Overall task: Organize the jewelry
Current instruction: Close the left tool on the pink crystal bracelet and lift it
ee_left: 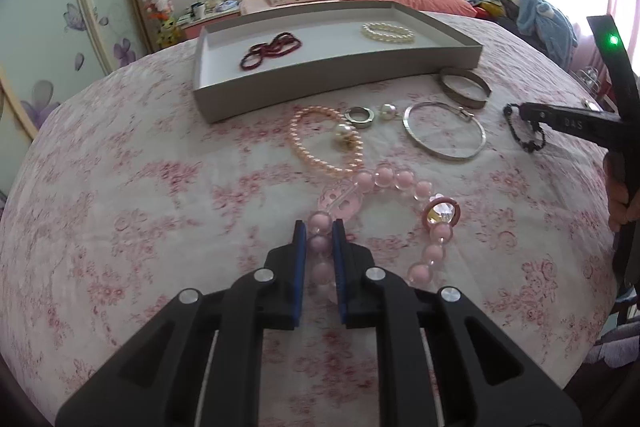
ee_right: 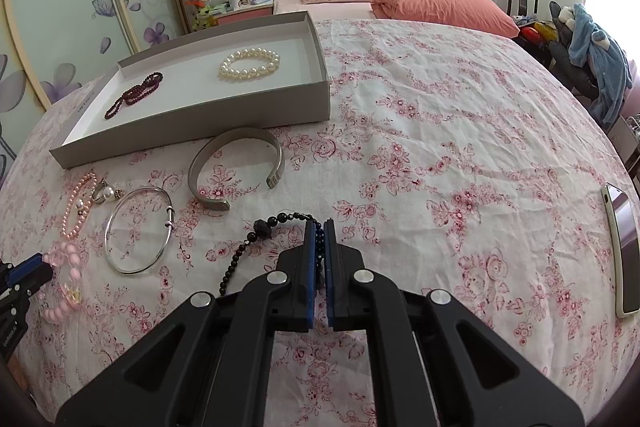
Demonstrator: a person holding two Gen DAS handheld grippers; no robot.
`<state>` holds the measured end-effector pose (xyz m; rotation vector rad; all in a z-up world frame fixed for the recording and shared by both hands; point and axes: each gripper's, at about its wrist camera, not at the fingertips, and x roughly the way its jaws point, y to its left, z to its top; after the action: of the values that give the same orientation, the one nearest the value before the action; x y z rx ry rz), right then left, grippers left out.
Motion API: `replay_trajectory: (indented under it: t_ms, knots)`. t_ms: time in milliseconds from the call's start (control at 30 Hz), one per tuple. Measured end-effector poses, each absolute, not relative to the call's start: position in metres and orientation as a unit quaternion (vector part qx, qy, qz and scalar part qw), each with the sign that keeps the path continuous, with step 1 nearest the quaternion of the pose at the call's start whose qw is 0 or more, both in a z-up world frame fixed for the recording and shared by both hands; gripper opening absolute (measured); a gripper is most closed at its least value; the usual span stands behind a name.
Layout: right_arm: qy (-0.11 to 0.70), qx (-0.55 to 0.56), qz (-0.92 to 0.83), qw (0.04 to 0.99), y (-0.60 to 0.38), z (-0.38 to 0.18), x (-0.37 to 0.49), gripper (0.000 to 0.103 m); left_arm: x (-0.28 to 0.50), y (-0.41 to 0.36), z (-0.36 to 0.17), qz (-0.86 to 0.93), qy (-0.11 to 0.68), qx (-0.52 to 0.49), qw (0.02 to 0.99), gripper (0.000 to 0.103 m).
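My left gripper is shut on a pink bead bracelet that lies on the flowered cloth. My right gripper is shut on a black bead bracelet; it also shows in the left wrist view. A grey tray holds a dark red bead string and a white pearl bracelet. On the cloth lie a peach pearl bracelet, a thin silver bangle, a wide silver cuff, a ring and pearl earrings.
A phone lies at the right edge of the cloth. A bed with pillows and a chair with blue clothes stand behind. A wardrobe is on the left.
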<state>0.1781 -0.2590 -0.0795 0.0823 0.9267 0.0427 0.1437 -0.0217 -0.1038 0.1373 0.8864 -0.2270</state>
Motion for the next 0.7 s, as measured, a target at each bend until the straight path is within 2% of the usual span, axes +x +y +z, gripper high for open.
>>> replay_trajectory:
  t_ms: [333,700]
  knots:
    - [0.426,0.051,0.038,0.903,-0.259,-0.073,0.171,0.005,0.147,0.012,-0.081,-0.094,0.391,-0.017,0.916,0.014]
    - [0.382,0.051,0.071,0.920,-0.246,-0.056,0.161,0.005,0.141,0.016,-0.059,-0.107,0.348,-0.051,0.930,0.014]
